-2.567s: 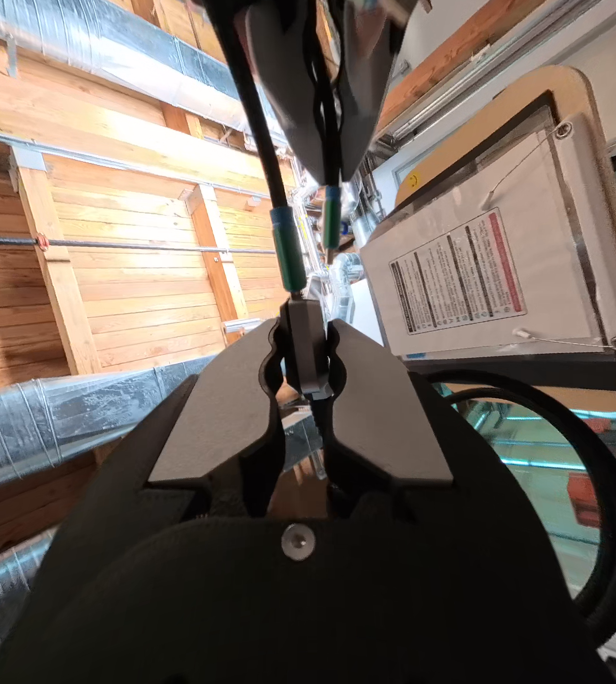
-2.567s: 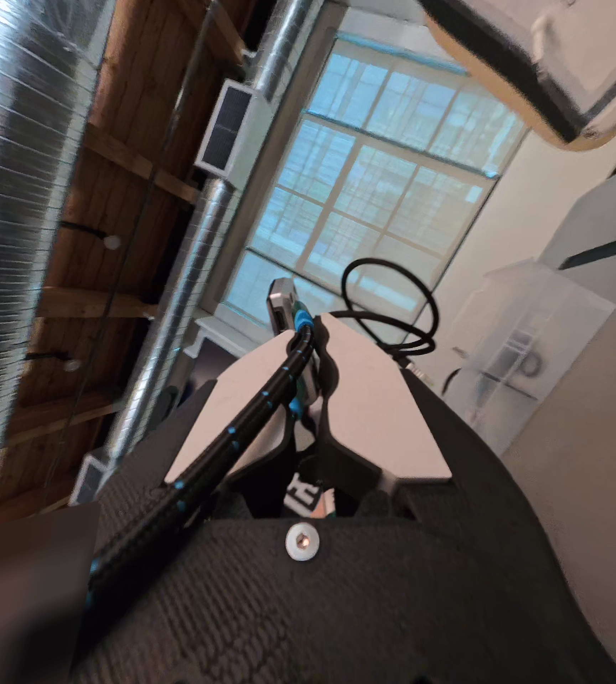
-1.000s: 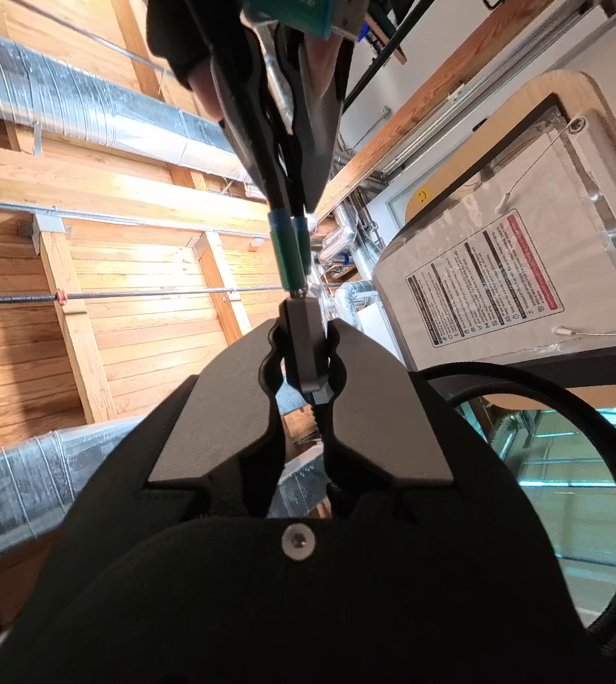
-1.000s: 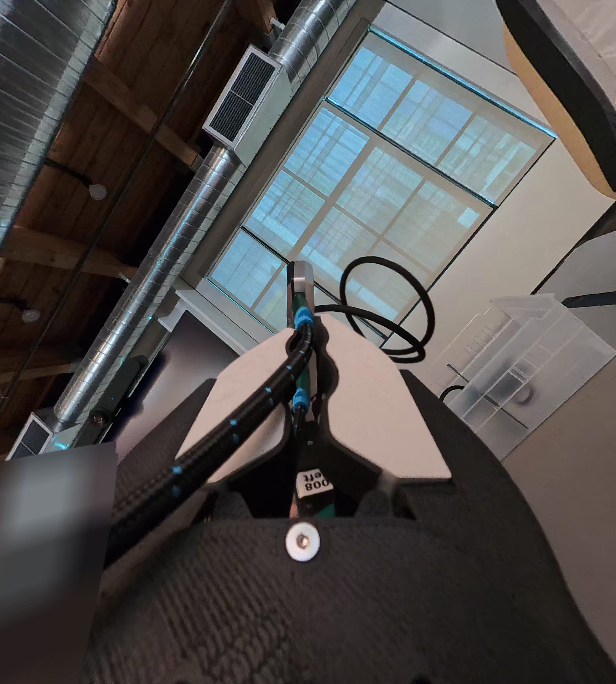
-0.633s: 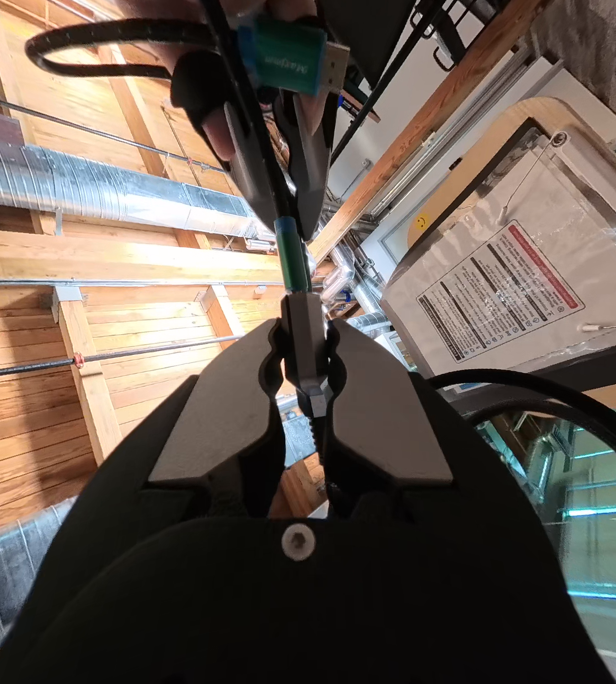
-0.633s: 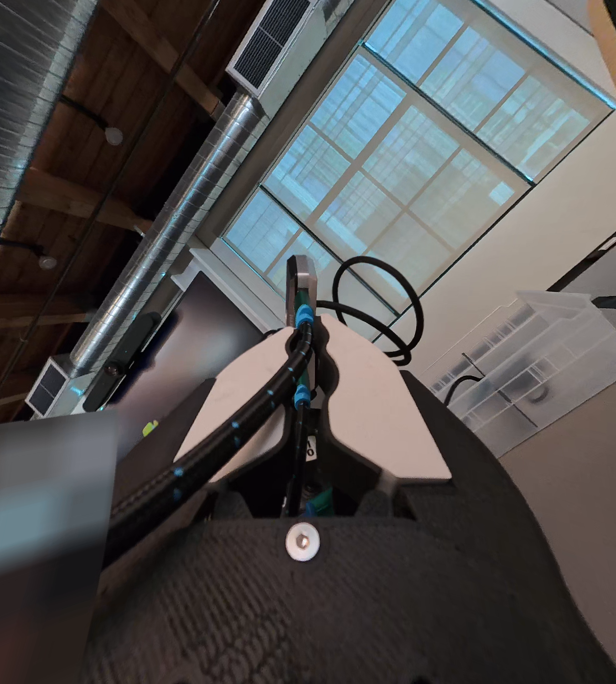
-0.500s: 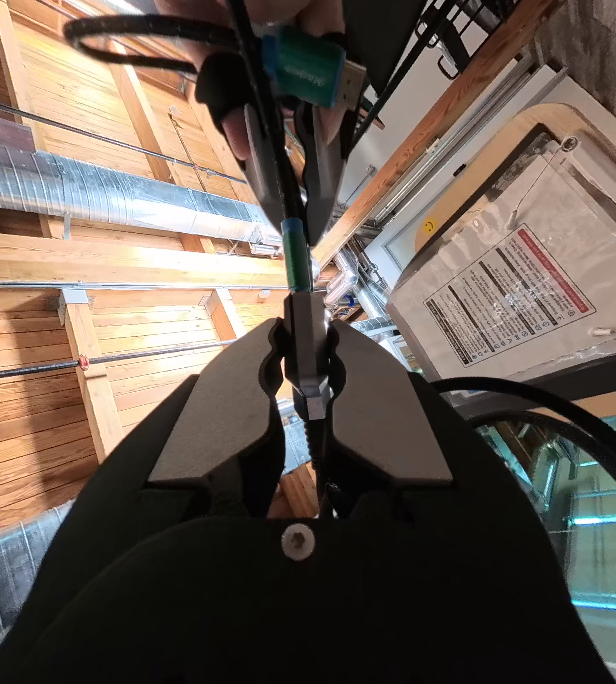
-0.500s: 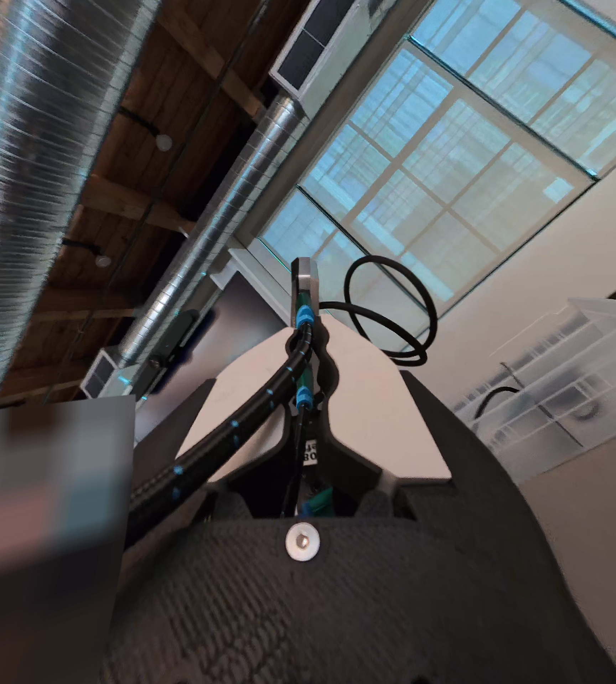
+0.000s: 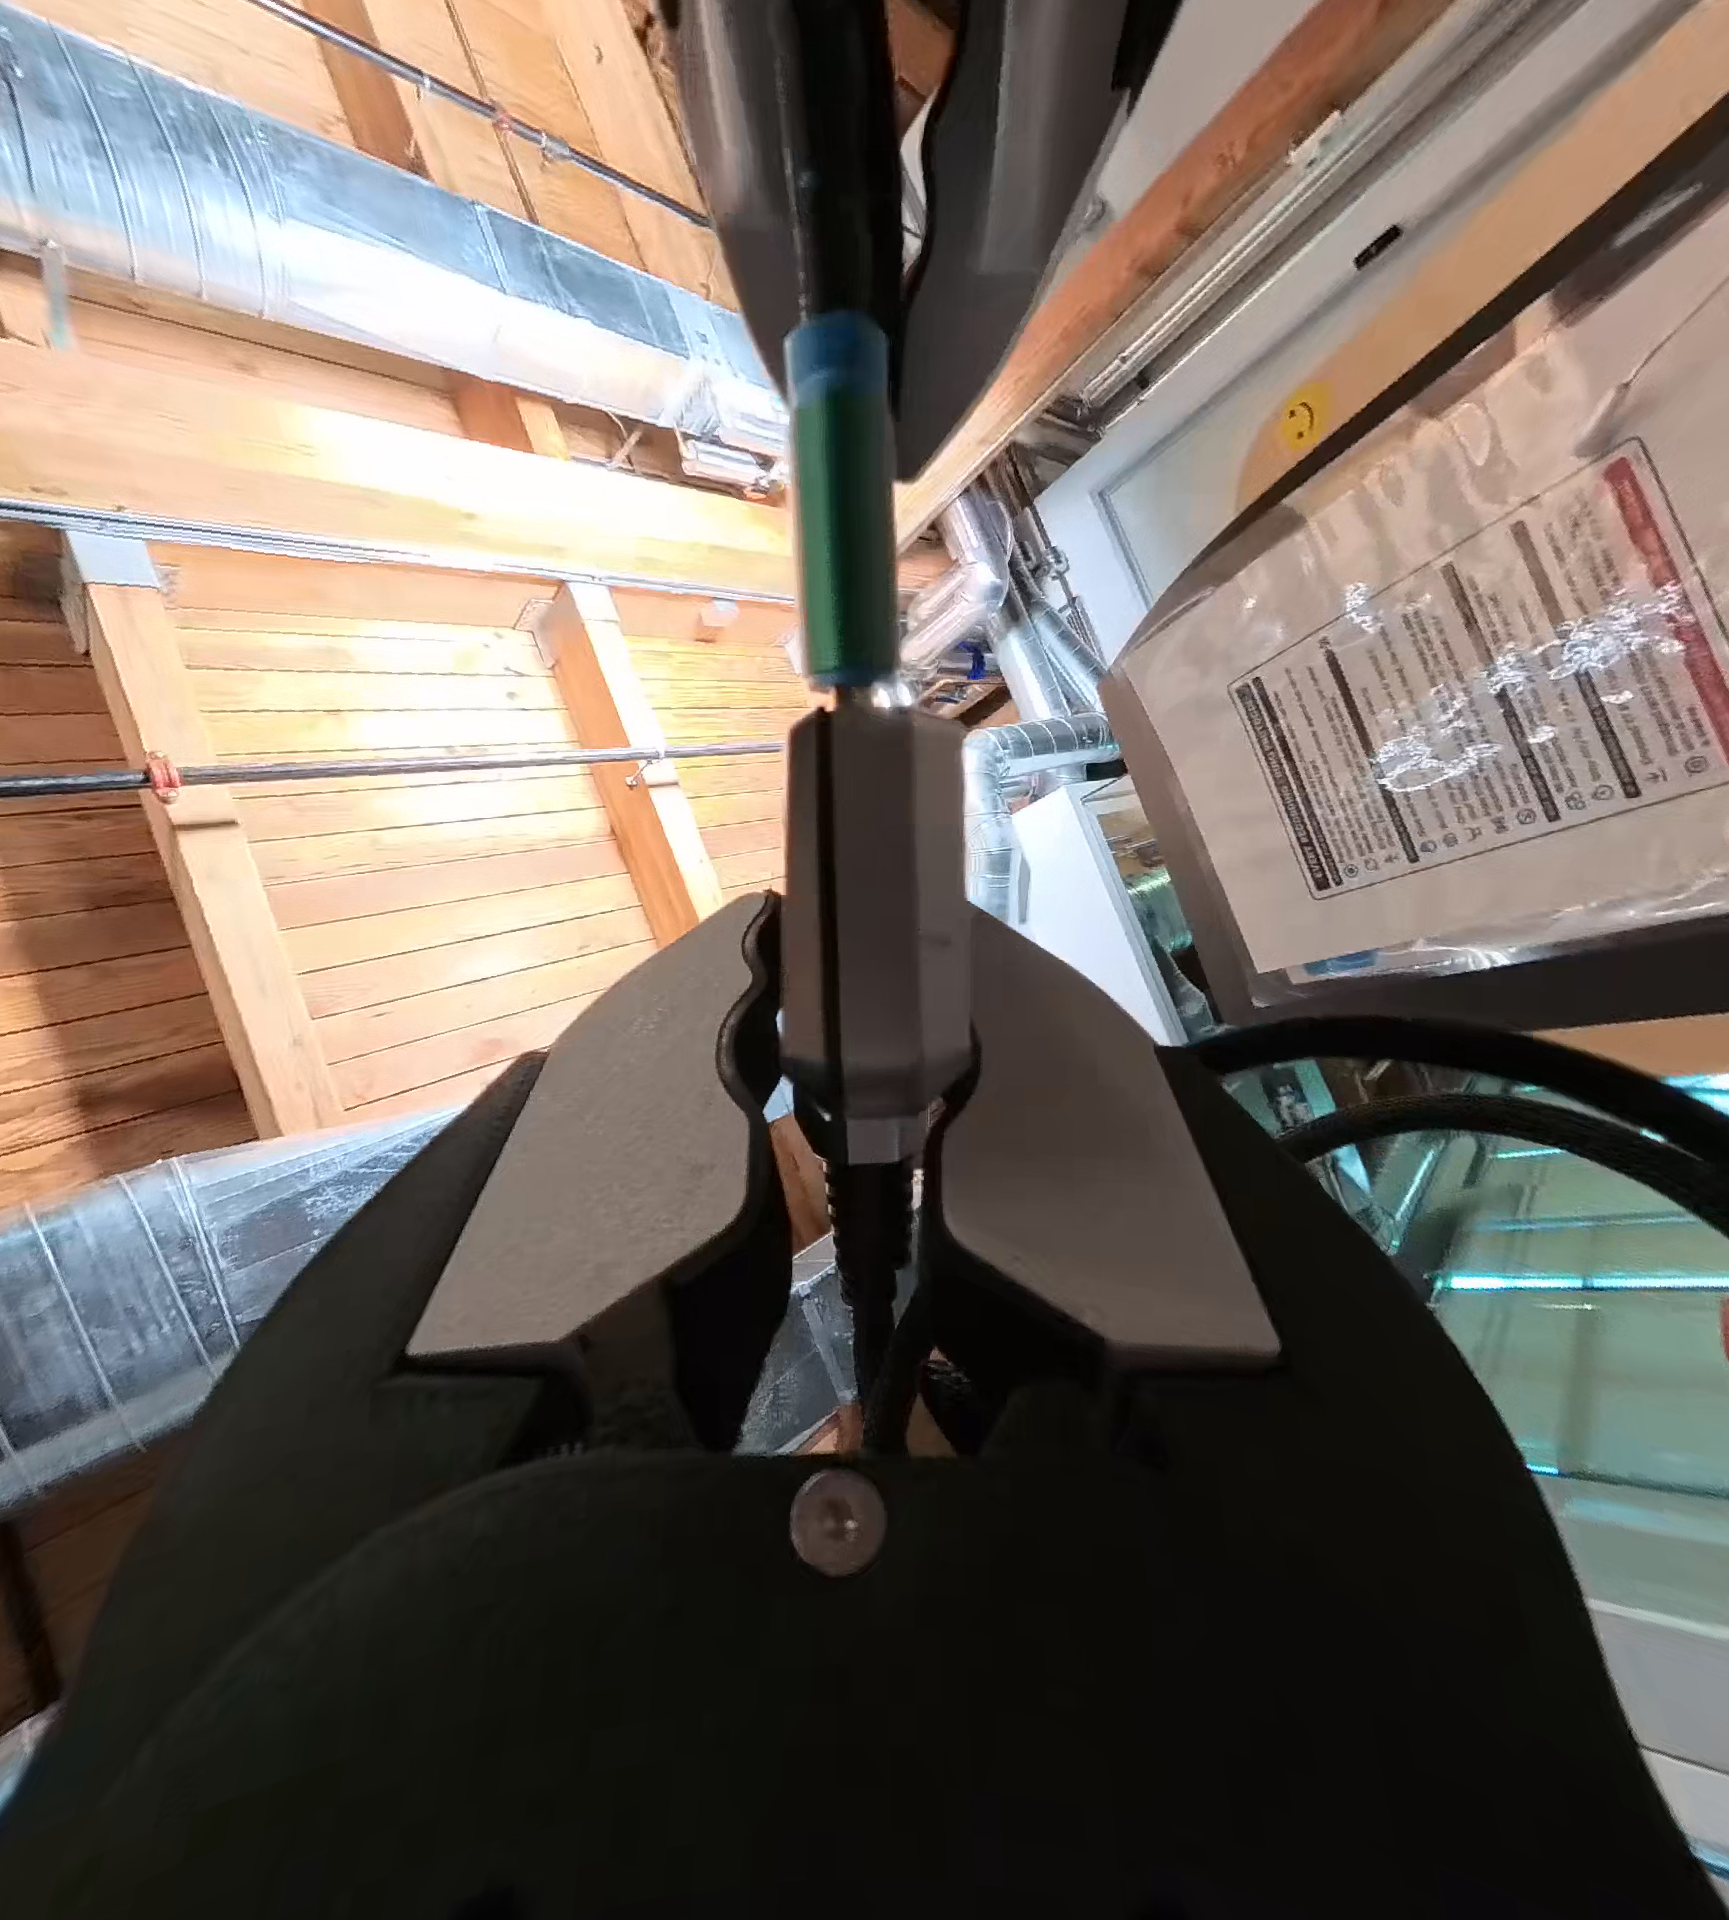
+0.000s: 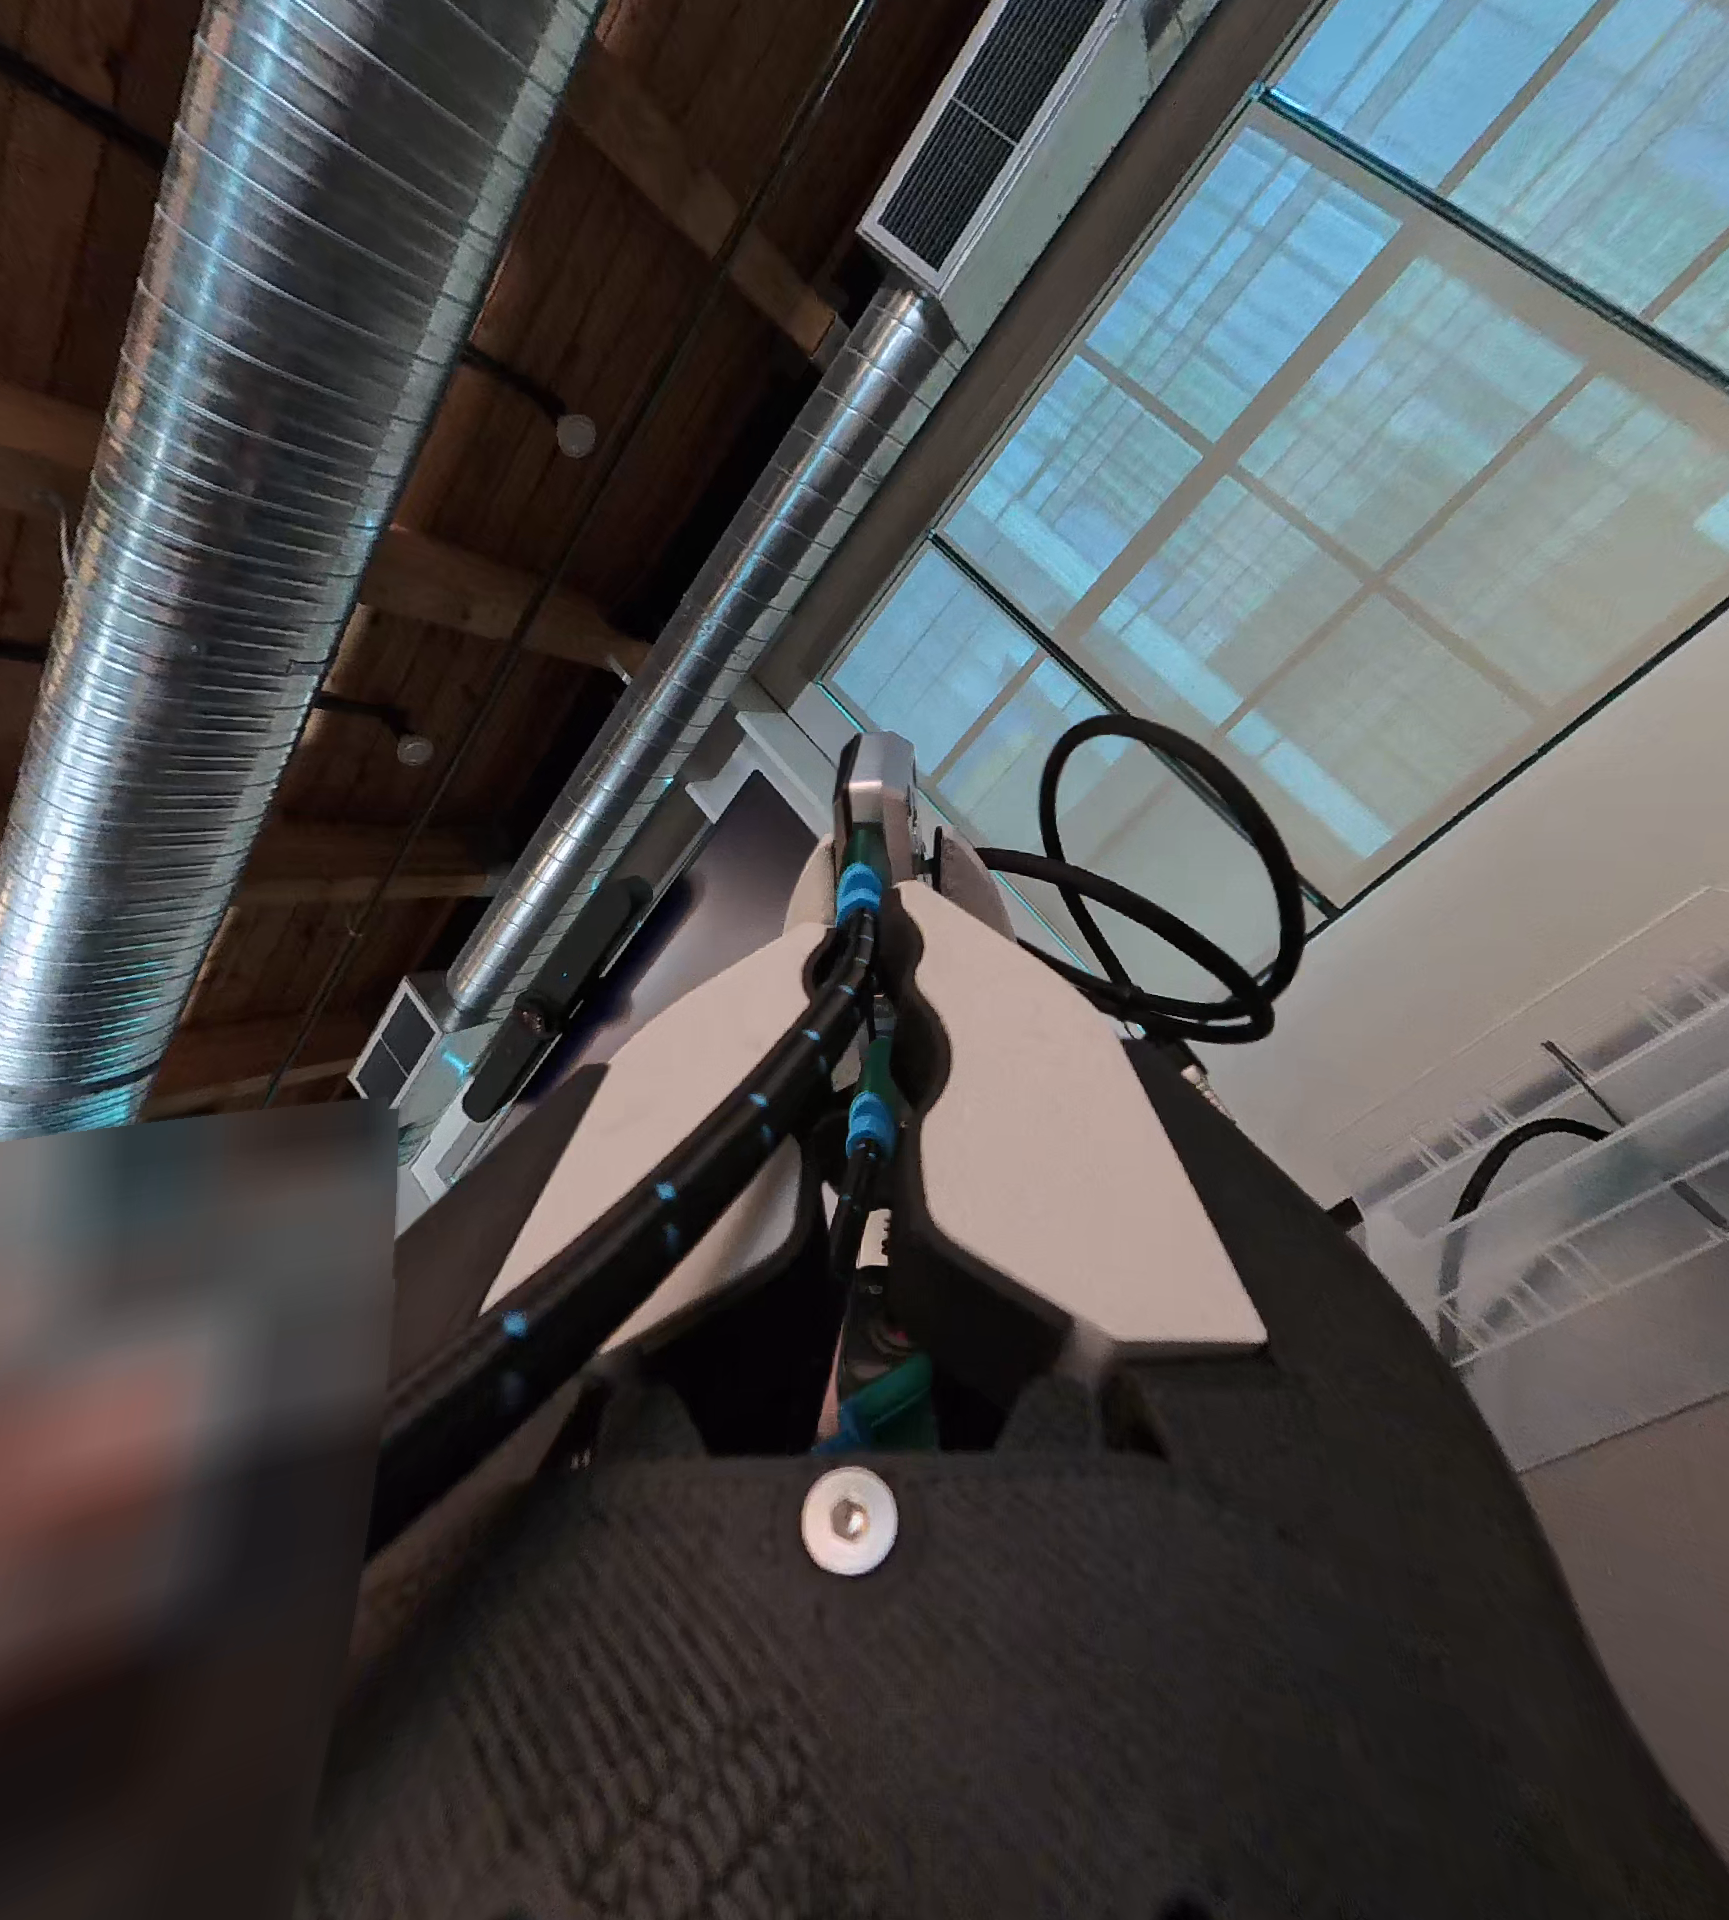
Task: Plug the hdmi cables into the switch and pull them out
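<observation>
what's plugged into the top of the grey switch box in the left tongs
A green-sleeved HDMI plug on a black cable meets the grey metal switch box, held by the left tongs. The port itself faces away, so seating depth is hidden.

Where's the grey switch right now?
In the left wrist view the switch sits mid-frame, clamped between the left tongs, with a green plug meeting its far end. The right wrist view shows it just past the right tongs.
</observation>
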Motion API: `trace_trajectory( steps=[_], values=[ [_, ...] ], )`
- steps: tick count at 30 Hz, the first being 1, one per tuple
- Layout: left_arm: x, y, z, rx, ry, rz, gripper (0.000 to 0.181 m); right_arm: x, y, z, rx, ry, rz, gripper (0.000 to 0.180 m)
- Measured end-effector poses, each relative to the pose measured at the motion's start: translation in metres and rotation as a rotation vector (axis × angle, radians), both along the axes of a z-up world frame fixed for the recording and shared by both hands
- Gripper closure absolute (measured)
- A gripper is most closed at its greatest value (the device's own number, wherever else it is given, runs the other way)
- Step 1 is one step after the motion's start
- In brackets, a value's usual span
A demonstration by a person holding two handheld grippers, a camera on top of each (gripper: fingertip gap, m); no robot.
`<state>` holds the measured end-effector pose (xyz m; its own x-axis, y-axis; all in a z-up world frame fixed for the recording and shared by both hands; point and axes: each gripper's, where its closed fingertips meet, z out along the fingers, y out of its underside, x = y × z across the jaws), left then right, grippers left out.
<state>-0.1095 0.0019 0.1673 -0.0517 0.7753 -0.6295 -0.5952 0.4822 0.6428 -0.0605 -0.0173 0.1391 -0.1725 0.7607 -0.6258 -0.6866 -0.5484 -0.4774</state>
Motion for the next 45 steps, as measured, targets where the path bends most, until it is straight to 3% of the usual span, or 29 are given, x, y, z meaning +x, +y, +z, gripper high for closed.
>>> trace_trajectory(
  steps=[17, 26, 27, 28, 40, 45],
  values=[
    [0.000, -0.012, -0.007, 0.017, 0.082, -0.080, 0.160, -0.007, -0.009, -0.003, -0.007, -0.165, 0.009, 0.173],
    [0.004, -0.009, -0.010, -0.013, 0.070, -0.059, 0.160, -0.002, -0.005, -0.003, -0.028, -0.137, -0.028, 0.167],
    [0.004, -0.009, -0.010, -0.018, 0.067, -0.058, 0.160, -0.002, -0.004, -0.003, -0.030, -0.139, -0.033, 0.173],
    [0.003, -0.008, -0.011, -0.021, 0.062, -0.058, 0.160, -0.002, -0.004, -0.003, -0.034, -0.140, -0.034, 0.167],
    [-0.004, -0.007, -0.012, -0.006, 0.027, -0.065, 0.159, -0.007, -0.001, -0.003, -0.029, -0.117, -0.041, 0.173],
    [-0.011, -0.005, -0.004, -0.050, -0.014, -0.073, 0.159, -0.010, 0.000, -0.001, -0.025, -0.134, -0.060, 0.153]
  ],
)
